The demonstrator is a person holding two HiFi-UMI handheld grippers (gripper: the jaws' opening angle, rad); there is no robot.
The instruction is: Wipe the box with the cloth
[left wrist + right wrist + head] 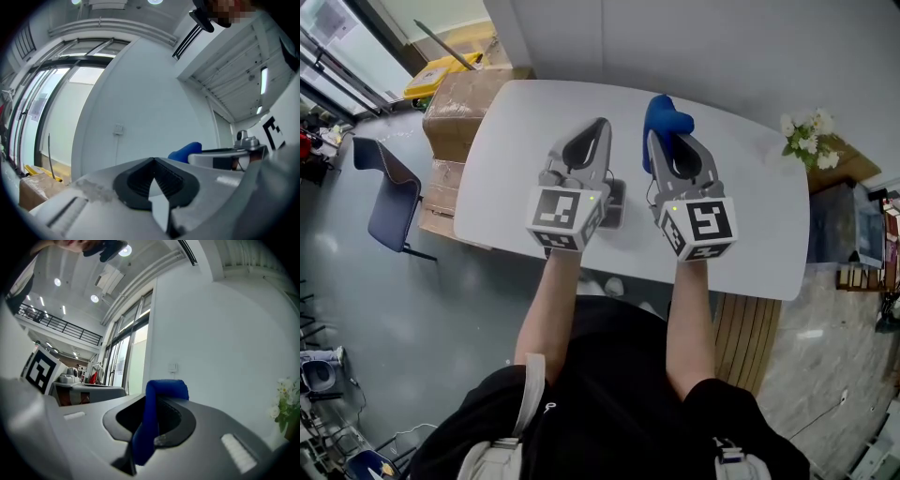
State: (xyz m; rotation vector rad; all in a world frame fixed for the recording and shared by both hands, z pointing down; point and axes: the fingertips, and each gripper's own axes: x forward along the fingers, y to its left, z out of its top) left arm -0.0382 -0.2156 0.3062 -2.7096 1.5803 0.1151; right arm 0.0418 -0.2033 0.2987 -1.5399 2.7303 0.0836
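The box (617, 199) is, as far as I can judge, the small dark grey thing at the middle of the head view. It sits on the white worktop (750, 216) and is mostly covered by the left gripper (598, 129), so its shape and faces are hard to read. The blue cloth (666, 120) is up in the air, well above the box. It is pinched in the jaws of the right gripper (673, 142), and a folded lump stands out past the tips toward the top of the frame. The right gripper view shows the jaws closed on a narrow strip of it (157, 413), with most of the fabric bunched beyond them. The left gripper view shows that gripper's jaws (153, 160) pressed together with nothing between them.

Both grippers point up and away from the worktop, so wiping has not begun. To do it well, the right gripper should tip down until the bunched end, not the jaw tips, meets the box's top. It should then sweep in slow, even strokes. The box looks light and may slide, so the left gripper could brace or hold its side. Flowers (806, 136) at the upper right and the cardboard cartons (459, 103) at the upper left are well apart from all this
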